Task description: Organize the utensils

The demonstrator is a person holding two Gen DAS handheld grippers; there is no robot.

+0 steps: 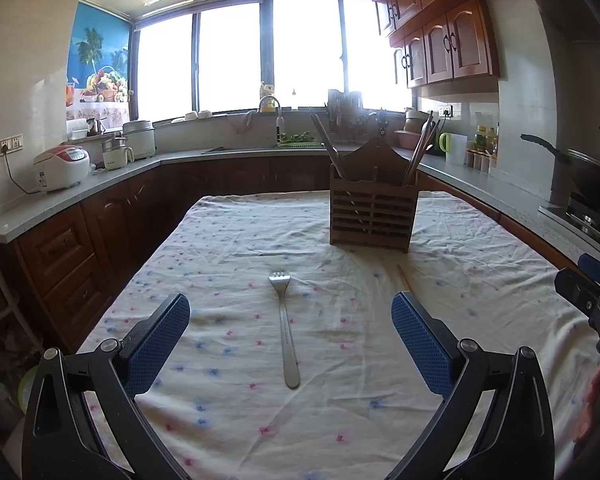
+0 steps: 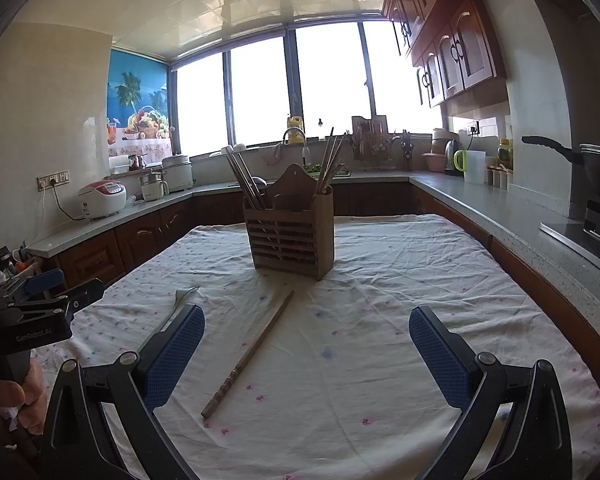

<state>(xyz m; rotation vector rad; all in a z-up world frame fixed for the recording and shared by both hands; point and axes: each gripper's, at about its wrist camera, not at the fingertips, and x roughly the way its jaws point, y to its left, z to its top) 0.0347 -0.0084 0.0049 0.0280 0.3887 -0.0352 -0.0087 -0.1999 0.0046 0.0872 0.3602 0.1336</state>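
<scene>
A steel fork [image 1: 285,328] lies flat on the flowered tablecloth [image 1: 228,420], tines pointing away, right between the spread fingers of my left gripper [image 1: 291,308], which is open and holds nothing. A wooden chopstick [image 2: 249,354] lies diagonally on the cloth, just inside the left finger of my right gripper [image 2: 307,320], also open and empty. Behind both stands a slatted wooden utensil holder [image 1: 374,216] [image 2: 291,236] with several chopsticks upright in its left and right compartments. The fork [image 2: 180,300] shows again at the left in the right wrist view, and the chopstick's tip [image 1: 403,278] peeks past my left gripper's right finger.
Grey counters [image 2: 500,216] run around the table on three sides, with rice cookers [image 1: 62,166] on the left and a wok [image 2: 596,168] on the stove at the right. A hand [image 2: 24,396] grips the left tool's handle.
</scene>
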